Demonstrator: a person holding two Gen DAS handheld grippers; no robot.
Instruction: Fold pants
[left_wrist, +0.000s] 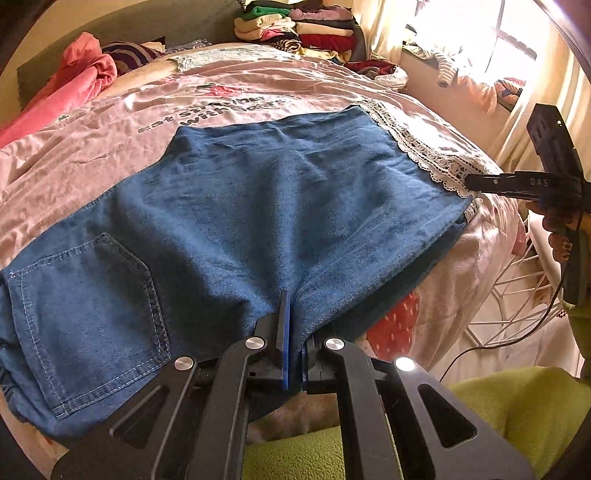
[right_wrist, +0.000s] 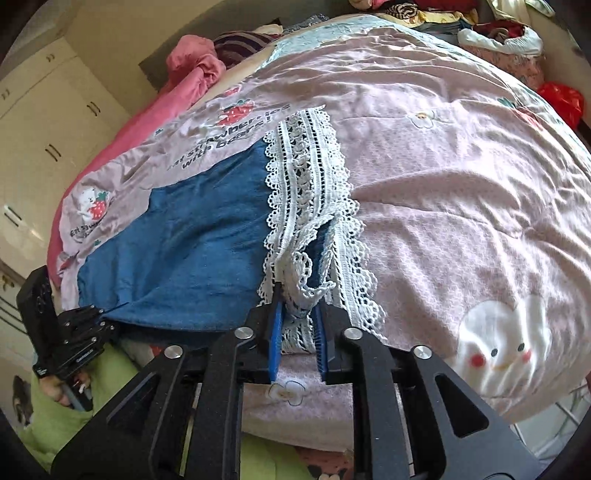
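Where denim pants (left_wrist: 236, 206) hide left hand-held gripper (left_wrist: 291, 314) pinched tips, right hand-held gripper (right_wrist: 297, 317) narrowly apart.

One pair of blue denim pants with white lace hem (left_wrist: 258, 206) at centre; one back pocket (left_wrist: 88, 317) at eight o'clock; two black grippers: left (left_wrist: 291, 332), right (right_wrist: 297, 325).

A: What sits between the right gripper (right_wrist: 298, 317) fingers?
B: The white lace hem (right_wrist: 306, 192) of the blue pants (right_wrist: 192, 236), lying on the pink bedspread (right_wrist: 461, 206), jaws slightly parted around it.
A: And left?
B: The left gripper (right_wrist: 96, 320) meets the denim's edge.
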